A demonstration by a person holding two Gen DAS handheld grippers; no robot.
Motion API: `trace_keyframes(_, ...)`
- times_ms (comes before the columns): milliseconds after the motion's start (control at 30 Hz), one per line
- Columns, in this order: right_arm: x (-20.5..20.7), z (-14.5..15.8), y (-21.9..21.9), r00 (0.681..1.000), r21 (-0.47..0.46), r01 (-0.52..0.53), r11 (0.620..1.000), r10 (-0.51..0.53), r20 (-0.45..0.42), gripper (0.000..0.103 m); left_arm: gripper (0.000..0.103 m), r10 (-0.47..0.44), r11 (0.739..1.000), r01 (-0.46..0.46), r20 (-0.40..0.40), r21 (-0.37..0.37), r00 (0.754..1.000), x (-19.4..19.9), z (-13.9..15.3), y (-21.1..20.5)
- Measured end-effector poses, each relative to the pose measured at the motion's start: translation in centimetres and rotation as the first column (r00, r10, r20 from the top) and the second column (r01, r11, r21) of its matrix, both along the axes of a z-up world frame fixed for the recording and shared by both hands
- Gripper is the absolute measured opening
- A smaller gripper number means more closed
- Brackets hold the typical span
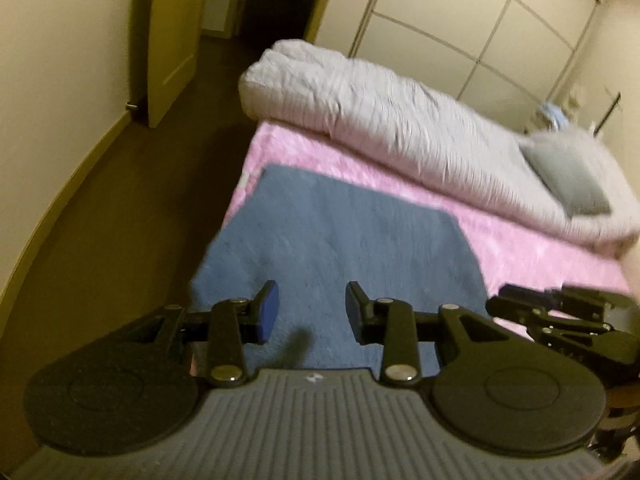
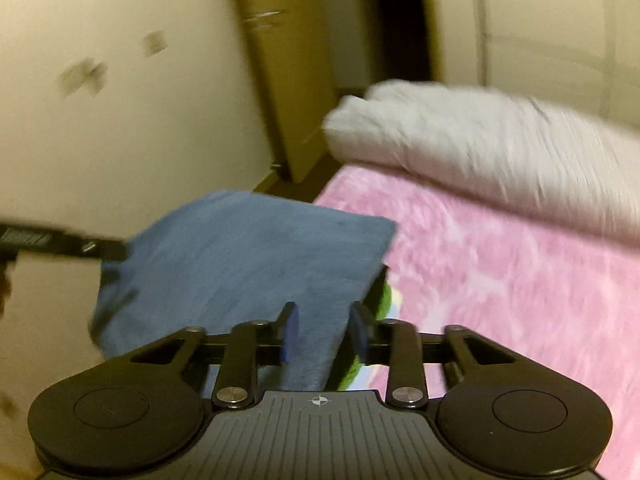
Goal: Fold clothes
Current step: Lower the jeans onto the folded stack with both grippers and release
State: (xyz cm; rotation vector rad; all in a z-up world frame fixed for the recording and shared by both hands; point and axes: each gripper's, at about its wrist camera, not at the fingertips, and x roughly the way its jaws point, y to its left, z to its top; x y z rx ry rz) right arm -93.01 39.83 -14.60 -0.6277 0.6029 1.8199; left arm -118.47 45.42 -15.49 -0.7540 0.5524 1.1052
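Blue garment (image 1: 332, 240): lying on the pink bed (image 1: 520, 248), soft, light, floppy; take it at edges or corners.
Left hand-held gripper (image 1: 312, 312): jaws apart, empty, above cloth.
Right hand-held gripper (image 2: 324, 334): jaws apart, cloth edge between them, contact unclear.

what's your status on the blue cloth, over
Left gripper jaws open above blue cloth. Right gripper jaws open around its edge. Grey duvet behind, not in the way.
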Motion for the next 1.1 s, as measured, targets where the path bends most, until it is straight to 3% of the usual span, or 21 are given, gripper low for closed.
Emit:
trace_keyframes(100,-1.4,-2.8,0.5,0.996,-0.010,-0.039,0.999,0.040,0.077,0.016,0.027,-0.006,0.999,0.003,-0.070,-0.041,0.998,1.1,-2.2,0.5)
trace_keyframes(267,-1.4,-6.2,0.8,0.997,-0.071,-0.041,0.997,0.045,0.055,0.016,0.032,-0.007,0.999,0.002,-0.126,-0.041,0.992,1.1,-5.3,0.2)
trace_keyframes(367,-1.6,-6.0,0.9,0.997,-0.076,-0.049,0.996,0.054,0.063,0.018,0.032,-0.007,0.998,0.000,-0.126,-0.058,0.992,1.1,-5.1,0.4)
trace_keyframes(467,-0.8,-5.4,2.1,1.000,-0.138,-0.006,0.990,0.010,0.028,0.018,0.027,-0.035,0.997,0.024,-0.147,-0.075,0.989,1.5,-3.4,0.7)
trace_keyframes(600,1.2,-2.6,3.6,0.993,-0.177,0.074,0.981,-0.088,-0.073,0.018,0.025,-0.041,0.999,0.038,-0.115,-0.023,0.993,1.6,-0.8,3.5)
trace_keyframes(667,2.0,-1.1,4.7,0.984,-0.138,0.125,0.982,-0.141,-0.108,0.018,0.025,-0.049,0.999,0.049,-0.102,-0.005,0.994,2.1,-0.1,5.2)
trace_keyframes(767,2.3,-0.7,7.3,0.978,-0.122,0.164,0.979,-0.178,-0.110,0.018,0.025,-0.094,0.995,0.099,-0.140,0.026,0.986,4.0,0.2,8.1)
trace_keyframes(967,1.1,-4.4,11.1,0.985,-0.144,0.164,0.976,-0.171,-0.038,0.018,0.019,-0.159,0.987,0.156,-0.190,-0.031,0.969,6.0,-4.3,13.4)
trace_keyframes(1100,0.5,-6.6,12.7,0.986,-0.144,0.166,0.975,-0.167,0.003,0.018,0.021,-0.154,0.988,0.152,-0.161,-0.028,0.975,5.6,-6.5,14.3)
